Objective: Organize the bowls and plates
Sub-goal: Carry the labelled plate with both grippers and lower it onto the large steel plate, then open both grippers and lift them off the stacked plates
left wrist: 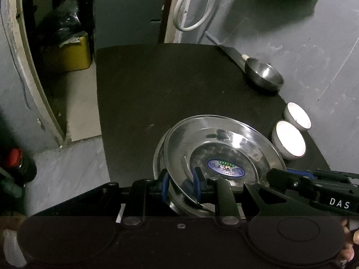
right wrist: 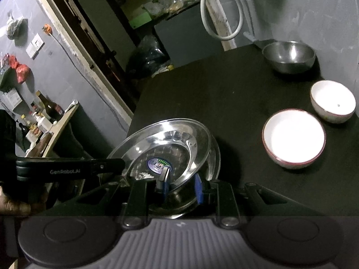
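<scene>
A shiny steel plate (left wrist: pixel 224 157) with a blue oval sticker at its centre sits tilted atop a second steel plate (right wrist: pixel 214 157), low in the frame. Right of it stand two white bowls (right wrist: pixel 294 139) (right wrist: pixel 333 100), upright, side by side. A steel bowl (right wrist: pixel 289 56) rests at upper right.

Support surface: dark matte table (right wrist: pixel 224 103), occupying the centre and right of both views. Resting on it: a steel bowl (right wrist: pixel 289 56) at upper right; two white bowls (right wrist: pixel 294 137) (right wrist: pixel 333 100) at right, just beside each other; stacked steel plates (right wrist: pixel 170 148) at lower centre.
</scene>
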Available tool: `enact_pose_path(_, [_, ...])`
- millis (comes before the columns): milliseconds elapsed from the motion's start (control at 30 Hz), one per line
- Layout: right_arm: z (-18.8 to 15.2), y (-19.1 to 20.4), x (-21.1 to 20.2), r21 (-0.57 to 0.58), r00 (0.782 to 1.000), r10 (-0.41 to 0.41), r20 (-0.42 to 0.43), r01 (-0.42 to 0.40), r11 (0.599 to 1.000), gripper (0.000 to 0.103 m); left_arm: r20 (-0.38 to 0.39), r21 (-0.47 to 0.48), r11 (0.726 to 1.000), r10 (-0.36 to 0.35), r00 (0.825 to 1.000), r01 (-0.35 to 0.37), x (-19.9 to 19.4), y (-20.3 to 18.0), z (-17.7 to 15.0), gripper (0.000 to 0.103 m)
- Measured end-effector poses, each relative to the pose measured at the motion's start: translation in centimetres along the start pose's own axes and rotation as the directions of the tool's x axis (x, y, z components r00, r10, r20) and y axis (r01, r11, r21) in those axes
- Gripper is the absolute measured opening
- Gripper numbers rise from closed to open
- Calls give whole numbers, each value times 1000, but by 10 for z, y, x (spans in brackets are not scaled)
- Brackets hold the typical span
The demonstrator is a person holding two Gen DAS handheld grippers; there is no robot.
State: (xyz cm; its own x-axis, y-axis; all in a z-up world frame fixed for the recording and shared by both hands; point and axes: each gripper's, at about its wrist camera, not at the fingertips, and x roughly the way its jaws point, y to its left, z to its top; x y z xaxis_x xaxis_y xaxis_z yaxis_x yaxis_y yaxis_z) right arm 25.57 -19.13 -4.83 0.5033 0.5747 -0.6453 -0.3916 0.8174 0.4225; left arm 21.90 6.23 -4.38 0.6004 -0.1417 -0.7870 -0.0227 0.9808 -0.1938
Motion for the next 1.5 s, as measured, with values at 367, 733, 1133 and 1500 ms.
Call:
enact_pose_path(367, [-2,0,4,9,1000,-2,-21,2,1000,26,-12,2,1000,14,1000,-14,5,-2,-5,25])
enact_pose_path(733, [-1,-1,16,42,999,-10,-36,12,999,26,-38,6,999,39,999,-39,20,-5,-3,25])
enact_pose_path(1133, [0,6,22,15,999,-21,-34,21,1000,27,-52,6,998,62,997,-62,25,-7,-3,27])
enact_pose_path(1500, [3,8,23,-19,998,-28,-48,27,999,28,-63,34,995,95,993,-93,26,-13,-5,30])
